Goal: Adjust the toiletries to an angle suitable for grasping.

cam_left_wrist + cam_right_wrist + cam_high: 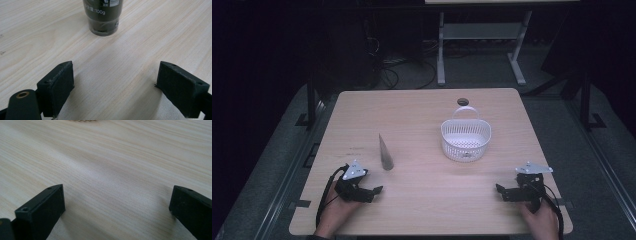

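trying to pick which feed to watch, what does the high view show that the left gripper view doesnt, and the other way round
The high view takes in the whole table: the white basket with its raised handle, both hands, the right gripper, and the dark tube standing upright on its cap.

The left gripper view gives the close-up: printed text on the tube's lower part, and the inner pads of its own jaws, wide apart with bare wood between.

Both share the tube, the wooden tabletop and the open left gripper.

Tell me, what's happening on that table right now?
Left gripper and right gripper open, empty. Dark tube upright, untouched. White basket beyond. Nothing between.
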Motion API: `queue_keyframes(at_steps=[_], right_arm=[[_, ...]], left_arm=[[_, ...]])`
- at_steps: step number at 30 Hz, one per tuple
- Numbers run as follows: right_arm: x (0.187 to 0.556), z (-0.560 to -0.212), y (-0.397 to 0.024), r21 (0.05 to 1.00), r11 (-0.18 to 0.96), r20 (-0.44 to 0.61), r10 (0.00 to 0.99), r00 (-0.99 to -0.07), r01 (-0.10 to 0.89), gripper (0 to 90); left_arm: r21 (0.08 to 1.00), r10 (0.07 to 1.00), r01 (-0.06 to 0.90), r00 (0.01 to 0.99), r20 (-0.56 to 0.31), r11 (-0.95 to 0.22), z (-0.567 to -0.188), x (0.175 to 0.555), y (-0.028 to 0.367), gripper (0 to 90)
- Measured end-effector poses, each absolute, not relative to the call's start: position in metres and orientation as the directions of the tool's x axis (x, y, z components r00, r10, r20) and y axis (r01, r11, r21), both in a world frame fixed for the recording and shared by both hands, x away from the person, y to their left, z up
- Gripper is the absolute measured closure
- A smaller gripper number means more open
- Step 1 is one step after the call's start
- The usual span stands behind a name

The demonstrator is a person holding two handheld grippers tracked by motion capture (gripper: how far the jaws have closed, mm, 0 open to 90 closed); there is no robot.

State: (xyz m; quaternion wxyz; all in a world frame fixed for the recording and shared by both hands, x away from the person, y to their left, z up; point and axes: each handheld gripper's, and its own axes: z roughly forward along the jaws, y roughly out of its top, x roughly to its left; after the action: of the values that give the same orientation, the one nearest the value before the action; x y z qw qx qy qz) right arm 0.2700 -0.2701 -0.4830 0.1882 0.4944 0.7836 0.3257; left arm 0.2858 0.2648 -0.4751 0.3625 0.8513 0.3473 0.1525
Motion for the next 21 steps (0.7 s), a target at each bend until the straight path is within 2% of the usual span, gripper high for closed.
queue_keyframes(at_steps=[11,21], right_arm=[[0.27,-0.483,-0.27,0.696,0.3,0.026,0.897,-0.441,0.652,0.0],[0.27,-0.483,-0.27,0.696,0.3,0.026,0.897,-0.441,0.652,0.0]], left_arm=[[0.723,0.702,0.481,0.712,0.008,-0.496,-0.475,0.286,0.265,14.7],[0.737,0.706,0.482,0.708,-0.01,-0.473,-0.464,0.287,0.27,23.7]])
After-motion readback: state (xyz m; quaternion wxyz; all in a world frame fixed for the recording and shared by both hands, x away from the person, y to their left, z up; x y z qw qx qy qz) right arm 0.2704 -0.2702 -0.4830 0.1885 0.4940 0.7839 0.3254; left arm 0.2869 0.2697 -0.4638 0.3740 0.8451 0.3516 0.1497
